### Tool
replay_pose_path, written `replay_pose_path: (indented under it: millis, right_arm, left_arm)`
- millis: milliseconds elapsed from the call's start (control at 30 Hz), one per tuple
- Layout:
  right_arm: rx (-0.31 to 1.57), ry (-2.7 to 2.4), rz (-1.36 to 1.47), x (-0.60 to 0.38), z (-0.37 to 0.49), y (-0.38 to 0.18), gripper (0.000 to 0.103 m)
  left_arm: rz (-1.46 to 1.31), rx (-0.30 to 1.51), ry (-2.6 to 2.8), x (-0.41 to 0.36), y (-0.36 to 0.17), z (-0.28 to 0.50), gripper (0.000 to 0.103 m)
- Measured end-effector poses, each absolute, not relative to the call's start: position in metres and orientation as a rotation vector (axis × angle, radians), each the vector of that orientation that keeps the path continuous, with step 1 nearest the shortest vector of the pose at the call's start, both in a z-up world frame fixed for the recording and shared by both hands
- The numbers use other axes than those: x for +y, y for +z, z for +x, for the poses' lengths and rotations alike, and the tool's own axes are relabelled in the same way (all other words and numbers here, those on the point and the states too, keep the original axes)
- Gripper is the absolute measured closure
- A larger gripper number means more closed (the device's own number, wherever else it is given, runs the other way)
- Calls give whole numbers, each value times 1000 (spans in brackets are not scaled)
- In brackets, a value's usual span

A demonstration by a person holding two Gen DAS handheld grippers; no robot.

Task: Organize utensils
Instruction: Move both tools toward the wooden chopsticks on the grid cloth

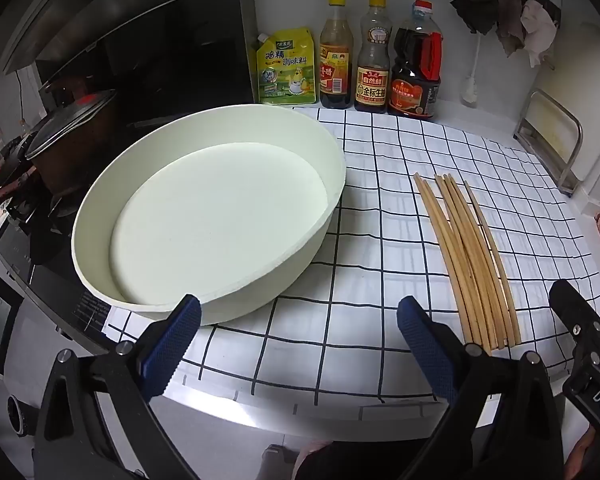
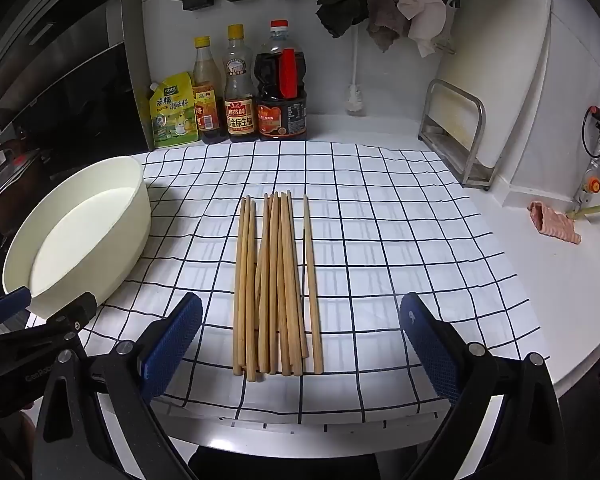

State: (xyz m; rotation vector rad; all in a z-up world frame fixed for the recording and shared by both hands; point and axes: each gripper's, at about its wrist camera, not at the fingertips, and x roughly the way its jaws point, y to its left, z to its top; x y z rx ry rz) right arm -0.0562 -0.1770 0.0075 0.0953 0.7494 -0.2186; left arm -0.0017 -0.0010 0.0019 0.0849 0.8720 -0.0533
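Several wooden chopsticks [image 2: 274, 280] lie side by side on a white cloth with a black grid [image 2: 400, 240], one stick a little apart on the right. A cream oval tub [image 1: 204, 216] stands empty on the cloth's left; it shows as the tub [image 2: 80, 236] in the right wrist view. My left gripper [image 1: 300, 312] is open near the tub's front wall, with nothing between its fingers. My right gripper [image 2: 300, 312] is open too, hovering just in front of the chopsticks' near ends, which lie in line with its gap. The chopsticks [image 1: 468, 260] lie right of the left gripper.
Three sauce bottles [image 2: 244, 88] and a yellow seasoning pouch [image 2: 172, 112] line the back wall. A metal rack [image 2: 456, 136] with a white cutting board [image 2: 500, 72] stands at the back right. A lidded pot [image 1: 64, 132] sits on the stove at the left. A pink cloth [image 2: 554, 222] lies at the right.
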Motion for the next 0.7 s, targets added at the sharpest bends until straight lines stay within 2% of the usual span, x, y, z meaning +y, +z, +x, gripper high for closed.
replay_pose_path:
  millis: [700]
  right_arm:
    - [751,-217,96,-178,-56,10,8]
  left_arm:
    - [87,868,-57,-3,4,-1,6]
